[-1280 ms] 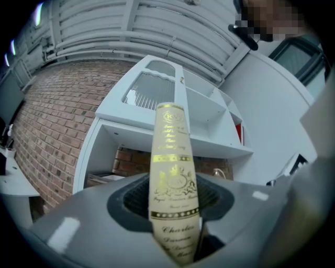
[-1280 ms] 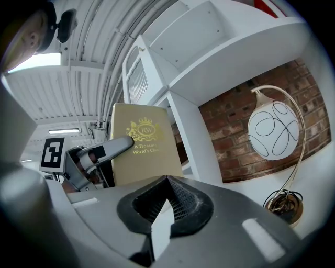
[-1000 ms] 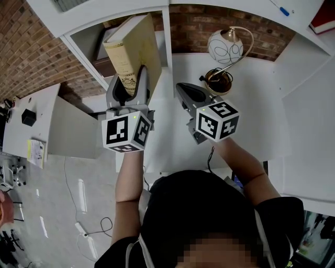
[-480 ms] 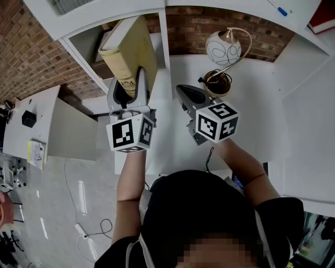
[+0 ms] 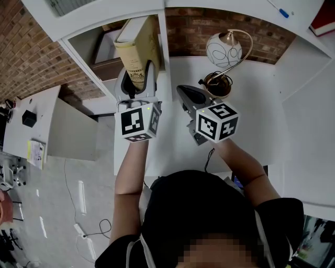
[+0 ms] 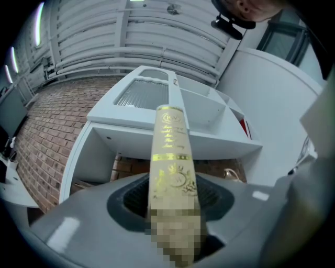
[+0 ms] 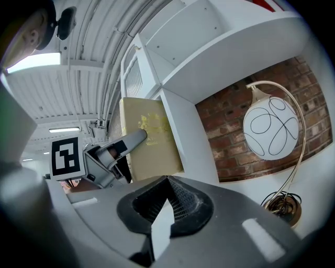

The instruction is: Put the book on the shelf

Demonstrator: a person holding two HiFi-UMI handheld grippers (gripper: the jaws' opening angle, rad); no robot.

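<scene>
Left gripper (image 5: 137,78): I read its jaws clamped on the lower spine of the thick cream hardback book with gold lettering (image 5: 137,44). The book stands upright at the gripper's 12 o'clock, inside the open compartment of the white shelf unit (image 5: 94,13). A white vertical divider panel (image 5: 164,36) sits just beside it at 3 o'clock; I cannot tell whether they touch.

Right gripper (image 5: 183,93): jaws pressed together, nothing between, over the white desk top (image 5: 251,104). At its 1 o'clock stands a brass arc lamp with white glass globe (image 5: 225,48), the divider between it and the book. Red brick wall (image 5: 31,57) behind.
</scene>
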